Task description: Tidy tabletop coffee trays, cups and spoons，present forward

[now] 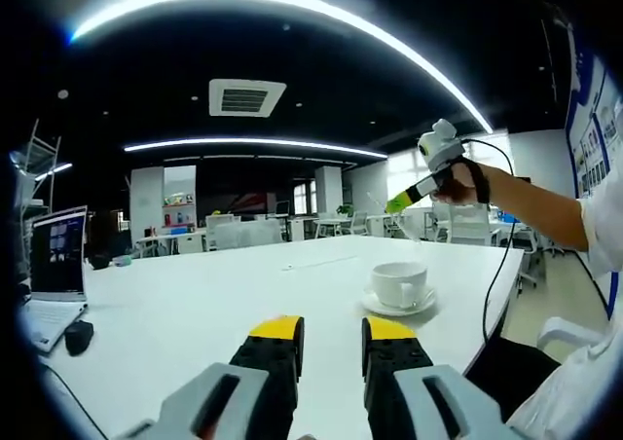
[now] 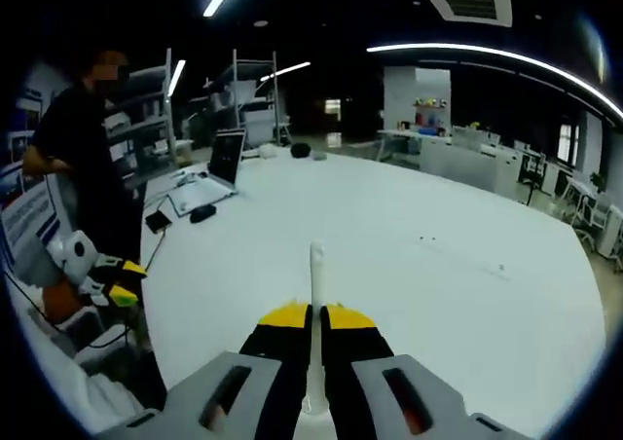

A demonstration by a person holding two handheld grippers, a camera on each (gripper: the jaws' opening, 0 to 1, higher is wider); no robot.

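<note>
A white coffee cup [image 1: 398,283] stands on a white saucer [image 1: 421,306] near the right edge of the white table [image 1: 195,294], a short way ahead and to the right of my left gripper [image 1: 332,331]. The left gripper's yellow-tipped jaws stand open with nothing between them. In the right gripper view, my right gripper [image 2: 315,315] is shut on a white spoon [image 2: 316,270], whose thin handle points forward above the table [image 2: 438,265]. The right gripper [image 1: 401,202] also hangs high above the cup in a person's hand.
An open laptop [image 1: 54,265] and a dark mouse [image 1: 78,336] lie at the table's left end. The same laptop [image 2: 222,160] shows beyond the spoon. A person in dark clothes [image 2: 83,158] stands at the left. The left gripper [image 2: 119,282] shows low beside the table edge.
</note>
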